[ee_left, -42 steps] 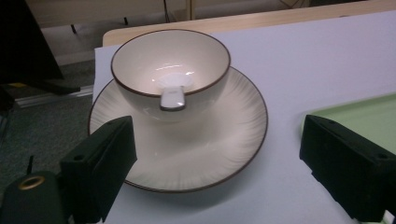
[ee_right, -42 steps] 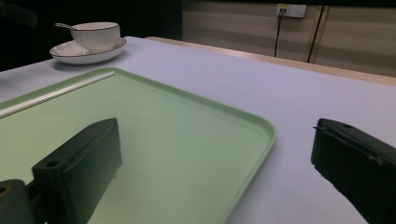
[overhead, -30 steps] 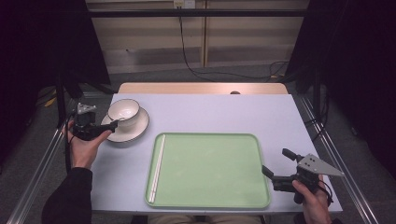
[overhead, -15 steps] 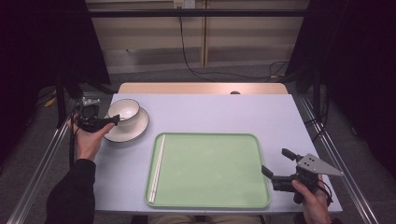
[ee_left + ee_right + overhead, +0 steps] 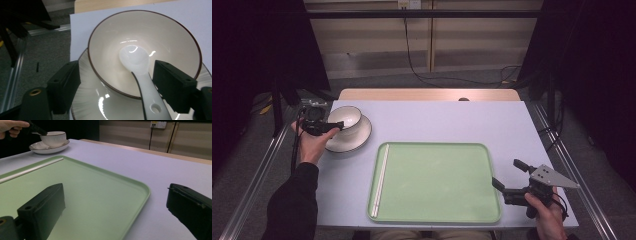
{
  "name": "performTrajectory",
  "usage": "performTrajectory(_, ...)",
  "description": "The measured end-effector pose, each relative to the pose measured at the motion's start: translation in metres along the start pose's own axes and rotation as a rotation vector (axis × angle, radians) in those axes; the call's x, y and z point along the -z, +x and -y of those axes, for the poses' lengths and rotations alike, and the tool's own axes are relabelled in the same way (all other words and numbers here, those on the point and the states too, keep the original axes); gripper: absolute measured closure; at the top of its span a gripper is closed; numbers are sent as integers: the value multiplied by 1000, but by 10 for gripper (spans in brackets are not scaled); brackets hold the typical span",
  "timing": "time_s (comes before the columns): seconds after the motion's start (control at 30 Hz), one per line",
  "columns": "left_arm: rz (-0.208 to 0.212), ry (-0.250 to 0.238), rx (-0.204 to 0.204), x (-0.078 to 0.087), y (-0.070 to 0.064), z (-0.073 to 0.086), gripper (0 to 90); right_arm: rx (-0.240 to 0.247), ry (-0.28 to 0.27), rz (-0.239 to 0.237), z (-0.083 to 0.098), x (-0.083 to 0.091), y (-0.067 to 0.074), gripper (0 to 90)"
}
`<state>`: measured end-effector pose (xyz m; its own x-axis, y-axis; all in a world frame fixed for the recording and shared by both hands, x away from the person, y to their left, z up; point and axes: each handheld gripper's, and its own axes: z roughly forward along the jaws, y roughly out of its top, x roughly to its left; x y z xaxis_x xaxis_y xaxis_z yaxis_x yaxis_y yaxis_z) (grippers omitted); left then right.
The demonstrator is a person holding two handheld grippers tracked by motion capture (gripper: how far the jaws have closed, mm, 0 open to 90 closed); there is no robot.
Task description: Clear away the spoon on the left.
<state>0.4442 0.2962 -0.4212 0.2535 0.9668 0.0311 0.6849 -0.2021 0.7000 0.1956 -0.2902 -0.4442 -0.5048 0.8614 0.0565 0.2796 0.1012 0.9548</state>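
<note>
Left gripper (image 5: pixel 116 82), jaws just narrowing but not yet pressing, straddled the white spoon (image 5: pixel 140 75), whose handle ran back between them from the bowl (image 5: pixel 175 37); right gripper (image 5: pixel 510 182) waited wide apart, far off.

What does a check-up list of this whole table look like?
Surface: pale table, bare around the things.
Job's things: bowl on a plate; white spoon in the bowl, handle over the rim.
Clutter: green tray with chopsticks along its left edge.
Grippers: left gripper open, jaws just been closing, astride the bowl rim and spoon handle, pads not pressing; right gripper open beside the tray.
Cables: black cable on the floor behind.
Surroundings: dark curtains, wall socket.
</note>
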Motion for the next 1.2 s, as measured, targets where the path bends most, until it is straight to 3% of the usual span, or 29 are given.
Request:
performTrajectory(0.07, 10, 25, 16, -2, -1, 0, 257, -2, -3, 4, 0, 0, 0, 17)
performTrajectory(0.13, 18, 16, 45, -3, -1, -1, 309, -1, -1, 1, 0, 0, 0, 17)
performTrajectory(0.23, 9, 41, 28, -3, 0, -1, 349, -3, -4, 1, 0, 0, 0, 17)
performTrajectory(0.3, 9, 40, 35, -2, 1, -1, 397, -4, -5, 5, 0, 0, 0, 18)
performTrajectory(0.33, 10, 33, 59, -1, 3, 0, 434, -2, -3, 2, 0, 0, 0, 17)
performTrajectory(0.67, 70, 71, 87, 1, 11, 2, 536, -2, -2, -1, 0, 0, -1, 17)
performTrajectory(0.73, 64, 73, 83, 1, 11, 2, 556, -6, -3, -1, 0, 0, -1, 17)
performTrajectory(0.77, 64, 73, 83, 1, 11, 2, 568, -2, -2, -2, 0, 0, -1, 17)
performTrajectory(0.83, 69, 65, 125, 2, 12, 2, 599, -3, -4, -1, 0, 0, -1, 17)
performTrajectory(1.03, 80, 64, 136, 5, 15, 3, 658, -3, -2, 0, 0, 0, -1, 17)
performTrajectory(1.2, 69, 27, 158, 14, 16, 5, 744, -3, -2, 2, 0, 0, 0, 17)
